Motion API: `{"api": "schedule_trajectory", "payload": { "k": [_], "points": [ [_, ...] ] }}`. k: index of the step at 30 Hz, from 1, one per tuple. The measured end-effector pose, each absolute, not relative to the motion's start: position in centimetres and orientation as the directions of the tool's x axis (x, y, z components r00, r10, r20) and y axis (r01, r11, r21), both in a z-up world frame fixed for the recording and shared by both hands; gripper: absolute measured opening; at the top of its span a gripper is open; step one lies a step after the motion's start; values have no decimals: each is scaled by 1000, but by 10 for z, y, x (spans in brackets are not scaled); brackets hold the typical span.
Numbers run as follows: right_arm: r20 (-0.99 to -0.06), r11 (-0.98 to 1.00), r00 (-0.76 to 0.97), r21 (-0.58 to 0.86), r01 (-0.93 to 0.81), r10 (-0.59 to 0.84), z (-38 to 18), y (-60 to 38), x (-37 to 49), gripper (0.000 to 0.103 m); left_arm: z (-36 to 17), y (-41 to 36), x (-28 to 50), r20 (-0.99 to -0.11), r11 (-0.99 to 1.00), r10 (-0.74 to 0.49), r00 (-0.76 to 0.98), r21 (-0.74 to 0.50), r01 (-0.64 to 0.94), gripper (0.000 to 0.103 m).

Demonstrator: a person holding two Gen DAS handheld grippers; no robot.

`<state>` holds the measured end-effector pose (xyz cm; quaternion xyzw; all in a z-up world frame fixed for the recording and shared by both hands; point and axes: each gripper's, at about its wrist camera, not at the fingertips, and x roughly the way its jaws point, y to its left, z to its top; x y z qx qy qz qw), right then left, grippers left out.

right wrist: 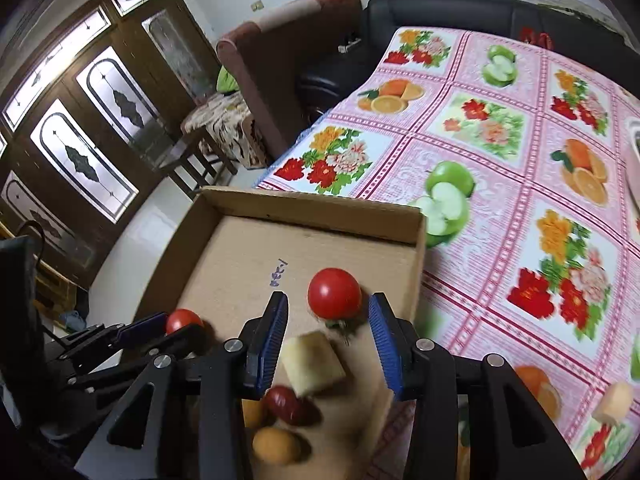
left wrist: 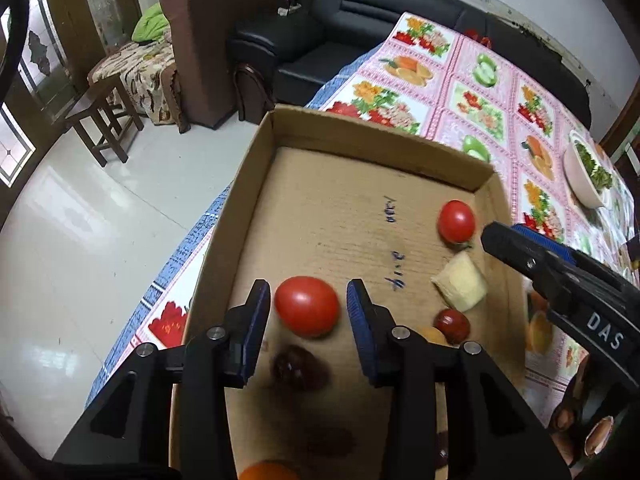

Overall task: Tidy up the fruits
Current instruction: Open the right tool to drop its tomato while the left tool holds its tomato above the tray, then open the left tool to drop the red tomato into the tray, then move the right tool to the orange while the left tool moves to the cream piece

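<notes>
A shallow cardboard box (left wrist: 360, 128) lies at the table's corner. Inside it a large red tomato (left wrist: 307, 306) rests on the floor between the blue pads of my left gripper (left wrist: 308, 286), with a gap on each side; the gripper is open. A smaller tomato (right wrist: 334, 293) sits near the box's right wall between the fingers of my right gripper (right wrist: 329, 298), also untouched and open. Beside it lie a pale yellow chunk (right wrist: 314, 362), a small red fruit (right wrist: 284, 400) and a yellow-orange fruit (right wrist: 274, 444). A dark red fruit (left wrist: 298, 368) lies under my left gripper.
The fruit-print tablecloth (right wrist: 500, 160) stretches to the right, with another pale chunk (right wrist: 614, 402) lying on it. A white bowl of greens (left wrist: 586, 176) stands at the far right. Past the table's edge are a black sofa (left wrist: 360, 12), a brown armchair (left wrist: 208, 40) and a wooden stool (left wrist: 104, 120).
</notes>
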<state>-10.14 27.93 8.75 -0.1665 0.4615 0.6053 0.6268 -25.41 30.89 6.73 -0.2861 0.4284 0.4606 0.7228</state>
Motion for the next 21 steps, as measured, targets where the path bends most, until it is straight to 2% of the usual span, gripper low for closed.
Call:
{"api": "schedule_trajectory", "payload": {
  "k": [3, 7, 17, 21],
  "points": [
    [-762, 209, -163, 366, -907, 627, 97, 259, -100, 45, 76, 297, -253, -870, 415, 440, 223, -23, -910, 45],
    [-750, 204, -169, 378, -903, 640, 103, 231, -100, 48, 85, 282, -251, -856, 423, 454, 246, -37, -906, 45],
    [-732, 269, -133, 405, -874, 669, 109, 148, -83, 49, 98, 235, -230, -845, 501, 420, 331, -87, -861, 45],
    [-739, 317, -98, 400, -860, 667, 106, 118, -71, 53, 97, 218, -216, -850, 535, 392, 352, -101, -839, 45]
  ]
}}
